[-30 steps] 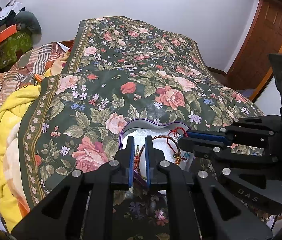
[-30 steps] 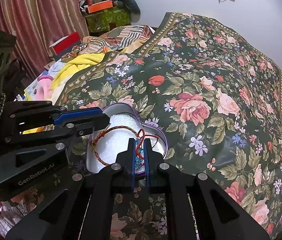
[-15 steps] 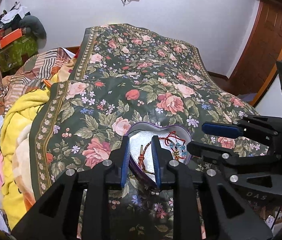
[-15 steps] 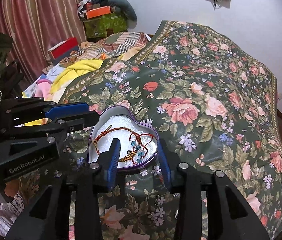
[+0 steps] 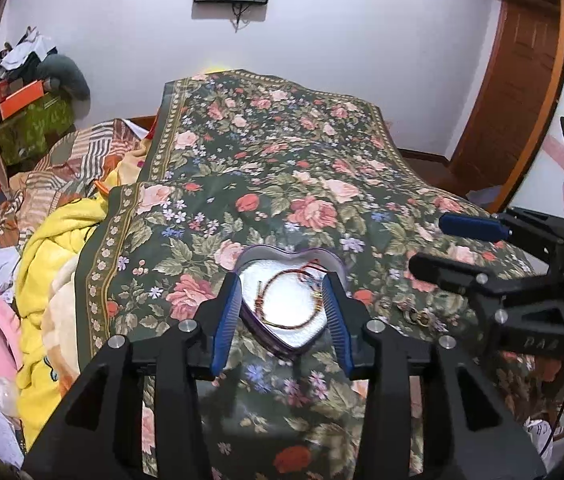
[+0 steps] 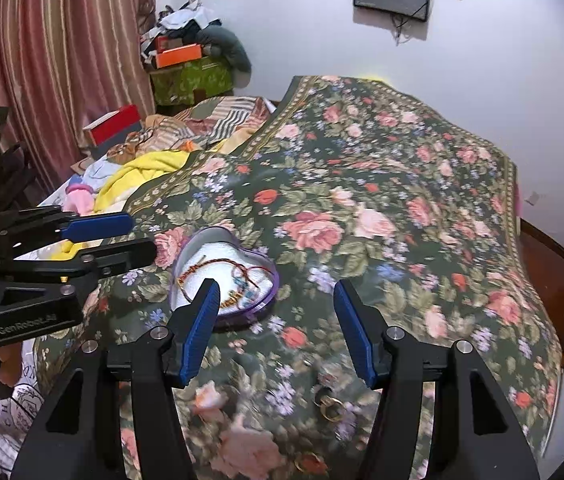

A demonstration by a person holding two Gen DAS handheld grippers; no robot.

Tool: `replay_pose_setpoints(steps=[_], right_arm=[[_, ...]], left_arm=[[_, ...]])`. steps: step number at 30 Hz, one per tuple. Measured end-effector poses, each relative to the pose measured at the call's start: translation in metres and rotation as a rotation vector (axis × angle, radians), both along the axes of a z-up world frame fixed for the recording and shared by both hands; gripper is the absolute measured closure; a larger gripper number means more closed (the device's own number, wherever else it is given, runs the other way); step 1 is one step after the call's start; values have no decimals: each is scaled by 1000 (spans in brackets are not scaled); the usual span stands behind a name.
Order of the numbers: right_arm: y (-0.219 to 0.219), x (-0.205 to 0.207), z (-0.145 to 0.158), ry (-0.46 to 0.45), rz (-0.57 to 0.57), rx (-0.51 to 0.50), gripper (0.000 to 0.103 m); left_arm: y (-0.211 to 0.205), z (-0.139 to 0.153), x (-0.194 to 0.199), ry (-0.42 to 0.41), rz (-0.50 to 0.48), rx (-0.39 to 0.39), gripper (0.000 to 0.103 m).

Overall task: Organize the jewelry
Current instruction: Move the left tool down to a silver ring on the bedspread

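— What changed?

— I've pulled both grippers back and up from the heart-shaped tin [image 5: 284, 308]; a second ago each was pinched on the bracelet cord, now my left gripper [image 5: 284, 318] and right gripper [image 6: 278, 330] both stand wide apart, holding nothing.

— And the jewelry?

— The red braided bracelet [image 6: 218, 270] lies inside the tin on the floral bedspread [image 6: 402, 208]. Near me, right of the tin, sit what look like gold rings [image 6: 330, 404], though they're blurred.

Floral bedspread [image 5: 282, 168] carries heart-shaped tin [image 5: 288, 308] and gold rings [image 6: 330, 402].
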State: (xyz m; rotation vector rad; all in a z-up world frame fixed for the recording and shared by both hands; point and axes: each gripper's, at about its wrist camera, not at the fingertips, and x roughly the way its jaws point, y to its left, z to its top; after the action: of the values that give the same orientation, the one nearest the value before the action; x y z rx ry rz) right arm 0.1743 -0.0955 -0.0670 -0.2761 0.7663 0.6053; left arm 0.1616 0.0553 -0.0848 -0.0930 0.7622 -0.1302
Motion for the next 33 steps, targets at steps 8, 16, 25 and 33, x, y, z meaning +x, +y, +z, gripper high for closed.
replay_pose_setpoints(steps=[8, 16, 25, 33], right_arm=[[-45, -9, 2, 12, -72, -15, 47], [-77, -17, -15, 76, -118, -21, 47], [-91, -25, -34, 113, -117, -41, 47], [-92, -27, -44, 148, -96, -29, 47]], left_arm=[[-34, 0, -16, 17, -90, 24, 60], [-74, -30, -16, 102, -182, 34, 60], [-106, -74, 0, 238, -263, 13, 60], [-115, -90, 15, 272, -275, 5, 61]])
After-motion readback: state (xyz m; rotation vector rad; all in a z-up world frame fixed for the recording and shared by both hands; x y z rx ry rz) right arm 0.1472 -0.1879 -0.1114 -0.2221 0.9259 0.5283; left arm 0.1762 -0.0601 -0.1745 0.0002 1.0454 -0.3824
